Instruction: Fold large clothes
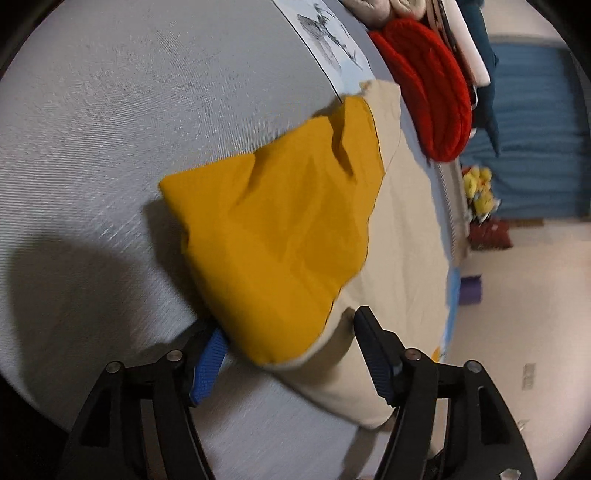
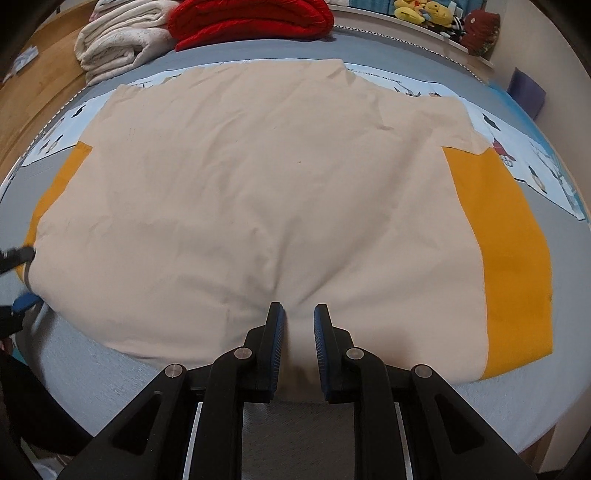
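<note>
A large cream garment (image 2: pixel 258 184) with mustard-yellow sleeves lies spread flat on the grey bed (image 2: pixel 110 373). My right gripper (image 2: pixel 298 306) is at its near hem, jaws almost together, shut on a pinch of cream cloth that puckers around the fingertips. The right sleeve (image 2: pixel 506 251) lies flat. In the left wrist view the left yellow sleeve (image 1: pixel 280 229) is bunched over the cream body (image 1: pixel 399 229). My left gripper (image 1: pixel 291 325) stands open around the sleeve's corner. One blue pad (image 1: pixel 208 363) is partly under the cloth, and the other finger (image 1: pixel 373 350) is clear of it. That gripper (image 2: pixel 24 277) also shows at the right wrist view's far left edge.
Folded white blankets (image 2: pixel 122 40) and a red blanket (image 2: pixel 251 22) are stacked at the bed's far side. Plush toys (image 2: pixel 424 13) sit on a ledge behind. A printed sheet strip (image 2: pixel 535 166) runs under the garment. Wooden floor (image 2: pixel 29 96) lies beyond the left edge.
</note>
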### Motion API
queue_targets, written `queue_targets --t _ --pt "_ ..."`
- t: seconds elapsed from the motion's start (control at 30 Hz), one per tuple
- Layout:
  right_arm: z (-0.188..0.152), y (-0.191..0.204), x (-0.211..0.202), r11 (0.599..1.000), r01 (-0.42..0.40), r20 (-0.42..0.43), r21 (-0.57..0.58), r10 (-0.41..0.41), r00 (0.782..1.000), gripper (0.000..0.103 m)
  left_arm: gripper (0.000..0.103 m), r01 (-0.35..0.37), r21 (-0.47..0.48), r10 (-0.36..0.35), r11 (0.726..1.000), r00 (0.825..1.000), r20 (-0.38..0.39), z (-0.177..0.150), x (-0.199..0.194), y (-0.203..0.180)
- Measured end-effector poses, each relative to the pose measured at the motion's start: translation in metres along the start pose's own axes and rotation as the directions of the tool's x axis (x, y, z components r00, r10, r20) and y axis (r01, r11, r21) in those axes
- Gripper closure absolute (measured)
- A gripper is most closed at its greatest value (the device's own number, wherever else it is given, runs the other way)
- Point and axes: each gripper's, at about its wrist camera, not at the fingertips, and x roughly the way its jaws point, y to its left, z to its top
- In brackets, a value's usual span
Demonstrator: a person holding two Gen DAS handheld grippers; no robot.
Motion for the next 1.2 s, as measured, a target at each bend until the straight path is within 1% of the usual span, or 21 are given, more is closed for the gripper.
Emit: queue_targets --t 0.1,0.23,0.27,0.3,0.33,0.37,0.43,0.47,0.57,0.63,0.67,0.77,0.87,0.93,0.97,1.0,1.03,1.07,1.1,1.17,1.2 --pt "0.001 -0.002 0.002 1.000 -0.011 -0.004 0.011 0.011 1.000 0.085 0.039 0.035 -0.024 -0.035 0.999 0.999 0.027 0.005 0.007 0.000" --pt "0.001 -0.005 0.002 0.999 -0.027 -0.007 0.030 0.027 1.000 0.085 0.040 0.051 -0.007 -0.050 0.999 0.997 0.052 0.009 0.017 -0.006" --pt "0.001 -0.006 0.002 0.999 -0.032 -0.008 0.037 0.032 0.999 0.085 0.044 0.050 0.002 -0.050 0.999 0.997 0.056 0.010 0.018 -0.007" --pt "0.001 -0.007 0.002 0.998 -0.036 -0.006 0.047 0.036 0.999 0.085 0.051 0.042 0.009 -0.042 0.999 0.998 0.055 0.010 0.020 -0.009" --pt "0.001 -0.008 0.000 0.998 -0.037 -0.002 0.056 0.037 0.999 0.085 0.070 0.036 0.013 -0.037 0.999 0.998 0.047 0.012 0.022 -0.010" --pt "0.002 -0.008 -0.003 0.997 -0.036 0.008 0.068 0.035 0.999 0.085 0.081 0.041 0.018 -0.042 0.999 0.998 0.042 0.012 0.019 -0.010" --pt "0.004 -0.009 -0.015 0.995 -0.025 0.062 0.092 0.019 0.998 0.085 0.090 0.031 0.067 -0.035 0.997 0.998 0.060 0.011 0.012 -0.025" --pt "0.006 -0.008 -0.026 0.994 -0.020 0.112 0.106 0.008 0.994 0.085 0.092 0.022 0.108 -0.030 0.994 0.997 0.070 0.010 0.005 -0.036" --pt "0.009 0.001 -0.055 0.992 -0.042 0.214 0.118 0.016 0.977 0.085 0.093 -0.018 0.261 -0.006 0.965 0.996 0.092 0.005 -0.021 -0.075" --pt "0.009 0.009 -0.068 0.990 -0.069 0.252 0.122 0.036 0.967 0.085 0.093 -0.048 0.332 0.014 0.942 0.995 0.102 0.003 -0.038 -0.094" --pt "0.008 0.016 -0.075 0.989 -0.090 0.272 0.121 0.054 0.961 0.085 0.093 -0.075 0.383 0.034 0.921 0.993 0.113 0.002 -0.050 -0.105" --pt "0.003 0.037 -0.082 0.987 -0.114 0.288 0.114 0.077 0.955 0.085 0.093 -0.138 0.499 0.071 0.855 0.986 0.151 0.002 -0.082 -0.121" --pt "0.000 0.058 -0.073 0.981 -0.158 0.263 0.113 0.124 0.957 0.085 0.093 -0.188 0.569 0.106 0.800 0.979 0.175 0.004 -0.103 -0.122" --pt "-0.002 0.073 -0.056 0.985 -0.152 0.210 0.083 0.132 0.969 0.085 0.093 -0.214 0.604 0.122 0.768 0.974 0.189 0.005 -0.109 -0.117" --pt "-0.003 0.083 -0.039 0.985 -0.164 0.158 0.060 0.153 0.975 0.085 0.093 -0.222 0.607 0.128 0.763 0.973 0.194 0.004 -0.109 -0.110" --pt "-0.002 0.090 -0.025 0.986 -0.164 0.096 0.028 0.160 0.982 0.085 0.093 -0.218 0.602 0.127 0.769 0.974 0.190 0.004 -0.108 -0.104" --pt "-0.002 0.098 -0.006 0.988 -0.154 0.012 -0.021 0.154 0.988 0.085 0.093 -0.215 0.595 0.131 0.775 0.975 0.182 0.002 -0.104 -0.100" --pt "-0.003 0.098 0.001 0.988 -0.153 -0.005 -0.028 0.153 0.988 0.085 0.093 -0.225 0.582 0.138 0.782 0.972 0.191 0.000 -0.099 -0.100" --pt "-0.001 0.094 0.000 0.987 -0.158 0.001 -0.006 0.158 0.988 0.085 0.093 -0.233 0.576 0.135 0.784 0.969 0.207 -0.002 -0.097 -0.100" --pt "0.006 0.080 -0.008 0.980 -0.186 -0.006 0.065 0.186 0.982 0.085 0.093 -0.245 0.588 0.132 0.771 0.965 0.229 -0.005 -0.095 -0.106" --pt "0.011 0.071 -0.018 0.973 -0.208 0.014 0.097 0.208 0.978 0.084 0.093 -0.249 0.596 0.129 0.763 0.963 0.237 -0.006 -0.093 -0.111"
